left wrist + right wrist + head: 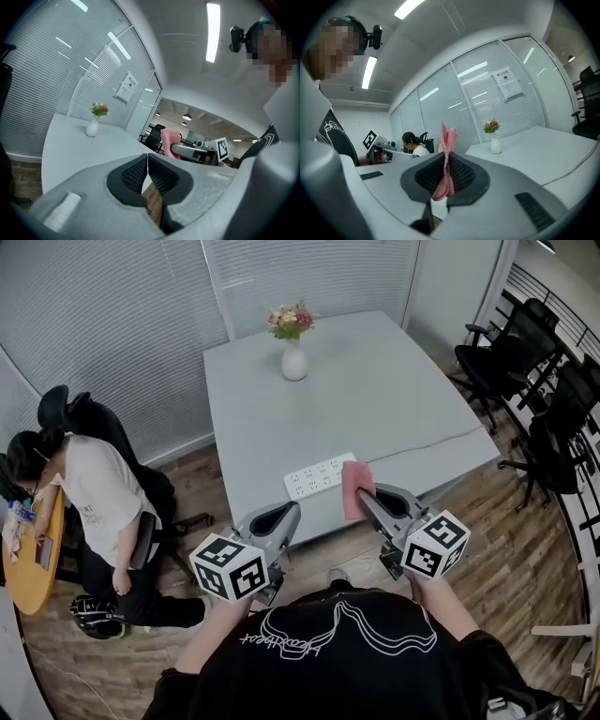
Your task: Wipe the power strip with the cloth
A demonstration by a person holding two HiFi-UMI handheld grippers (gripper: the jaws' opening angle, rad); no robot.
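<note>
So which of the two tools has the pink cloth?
The right tool: the pink fabric cloth is pinched in its jaws; the left tool is shut, empty.

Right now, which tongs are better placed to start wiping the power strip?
Right. The right tongs are shut on the pink cloth, beside the power strip; the left tongs are shut, empty.

**Head view:** taken from my head, steeply down onto my left gripper (284,514), right gripper (362,495) and the table (394,409).
**Gripper views:** each sits close behind my own jaws, looking low and upward across the tabletop.
All three views share the vase (294,363).
</note>
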